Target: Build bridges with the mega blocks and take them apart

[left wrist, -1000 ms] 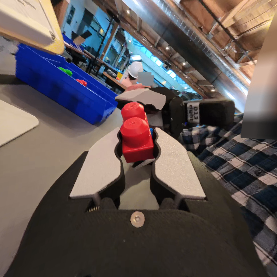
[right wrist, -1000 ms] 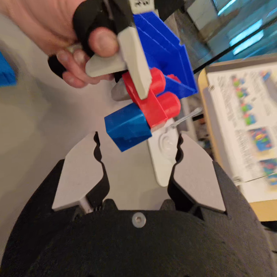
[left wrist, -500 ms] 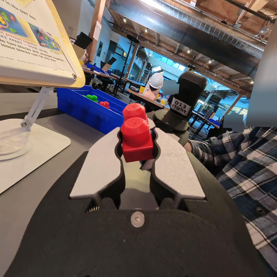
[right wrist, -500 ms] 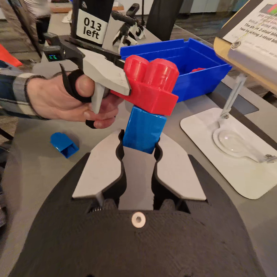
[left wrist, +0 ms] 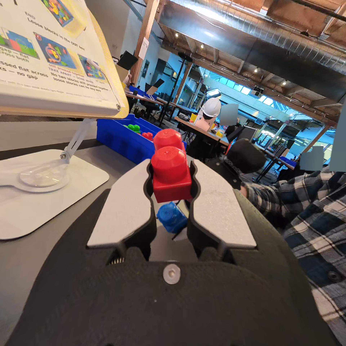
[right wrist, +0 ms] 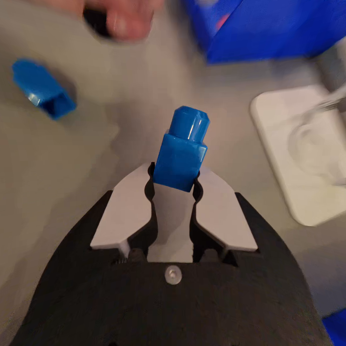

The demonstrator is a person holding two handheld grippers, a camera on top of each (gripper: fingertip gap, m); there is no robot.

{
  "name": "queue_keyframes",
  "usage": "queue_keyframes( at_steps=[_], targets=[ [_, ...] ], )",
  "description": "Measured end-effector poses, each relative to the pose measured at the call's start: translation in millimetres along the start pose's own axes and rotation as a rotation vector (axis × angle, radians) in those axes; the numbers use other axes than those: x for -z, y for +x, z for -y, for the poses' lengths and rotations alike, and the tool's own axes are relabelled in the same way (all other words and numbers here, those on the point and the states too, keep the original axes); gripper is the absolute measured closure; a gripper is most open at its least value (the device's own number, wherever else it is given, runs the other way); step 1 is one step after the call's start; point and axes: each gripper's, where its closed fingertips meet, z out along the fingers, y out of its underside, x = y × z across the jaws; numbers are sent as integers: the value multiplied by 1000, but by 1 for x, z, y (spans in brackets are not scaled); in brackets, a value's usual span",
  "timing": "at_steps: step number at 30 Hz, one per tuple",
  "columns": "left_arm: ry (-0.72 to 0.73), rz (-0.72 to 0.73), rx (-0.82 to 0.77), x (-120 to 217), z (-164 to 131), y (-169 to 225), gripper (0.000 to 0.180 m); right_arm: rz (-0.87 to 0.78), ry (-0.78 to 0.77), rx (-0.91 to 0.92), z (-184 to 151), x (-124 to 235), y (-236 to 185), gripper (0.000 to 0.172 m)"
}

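Red and blue blocks are being held apart, one in each tool.

Left tool (left wrist: 170,179) is clamping its pads on the two-stud red block (left wrist: 171,176), which is sitting in front of the blue bin (left wrist: 119,138) (green and red pieces inside). Right tool (right wrist: 175,179) is pinching the base of a single-stud blue block (right wrist: 180,159), tilted, stud pointing away, above the grey table (right wrist: 93,131). Another blue block (right wrist: 43,88) is lying on its side on that table, well left of the held one; a white stand base (right wrist: 299,149) is sitting to its right.
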Motion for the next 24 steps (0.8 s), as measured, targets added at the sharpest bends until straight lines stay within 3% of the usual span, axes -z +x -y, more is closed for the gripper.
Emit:
queue_keyframes(
  at_steps=[4,7,9,11,13,15,18,20,24],
  targets=[
    [-51,43,24,15,-6,-7,144,199,-301,52,-41,-15,-17,132],
    [-87,76,36,28,-16,-10,144,312,-348,42,-45,-22,-28,131],
    [-97,98,50,37,-20,-12,144,301,-365,56,-44,-25,-25,129],
    [-84,122,62,48,-20,-16,144,314,-372,56,-44,-25,-26,120],
    [-82,132,71,58,-19,-18,144,254,-373,79,-42,-21,-20,99],
    [-75,152,50,67,-14,-19,144,201,-290,130,-18,-9,-21,101],
    [-78,173,32,73,-9,-23,144,310,-139,205,30,-1,-67,105],
    [-71,172,22,74,-4,-24,144,406,-81,268,53,-14,-110,107],
    [-60,166,18,76,2,-24,144,428,-131,406,58,-57,-157,112]
  ],
)
